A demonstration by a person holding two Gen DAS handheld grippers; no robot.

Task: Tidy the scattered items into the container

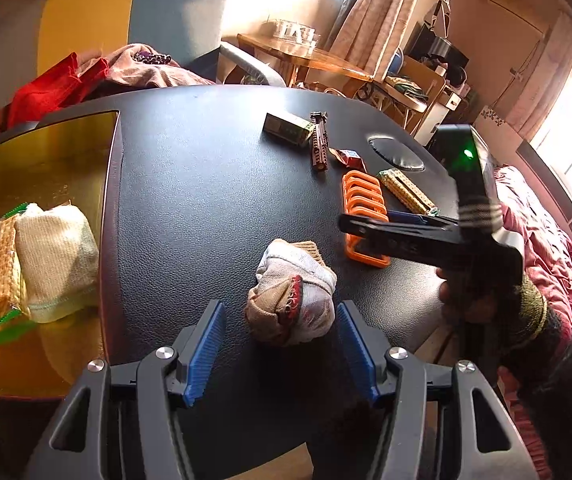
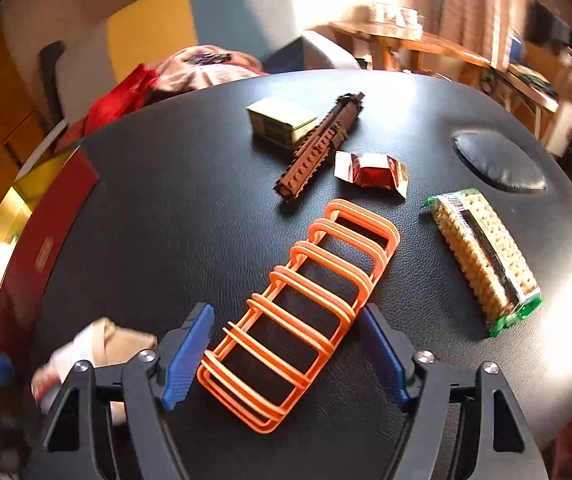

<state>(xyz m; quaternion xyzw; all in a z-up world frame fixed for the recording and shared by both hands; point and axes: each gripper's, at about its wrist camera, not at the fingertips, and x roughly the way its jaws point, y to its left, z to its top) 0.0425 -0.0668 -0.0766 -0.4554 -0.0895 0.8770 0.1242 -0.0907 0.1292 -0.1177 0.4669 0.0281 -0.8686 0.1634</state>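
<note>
Left gripper (image 1: 279, 352) hovered over the black leather-textured table (image 1: 205, 184), jaws wide, nothing held. The rolled beige-and-white sock bundle with red trim (image 1: 290, 304) sat directly between the blue pads, gap visible on both sides, no contact. Its bulk ran away from the camera, so the jaws straddled its shorter width.

Right gripper (image 2: 286, 354) straddled the near end of the orange plastic wire-style rack (image 2: 300, 316). Jaws part-way in. Right pad looked to be touching the rack's edge; left pad just beside it, sliver of gap. Can't call it a grip. Rack's long axis ran from near-centre to far-right, skewed against the jaw line, so a squeeze there would likely bite across its narrow width at a slant.

The gold-lined open container (image 1: 45, 148) sat at the left edge of the table, already holding a green-ended cracker pack (image 1: 1, 264) and a cream folded cloth (image 1: 57, 260).

Left hand is nearer the container; sock looks like the shorter carry.

Still loose on the far table: brown studded brick strip (image 2: 320, 146), olive small box (image 2: 279, 120), red foil-wrapped sweet (image 2: 372, 172), second cracker pack (image 2: 482, 256).
</note>
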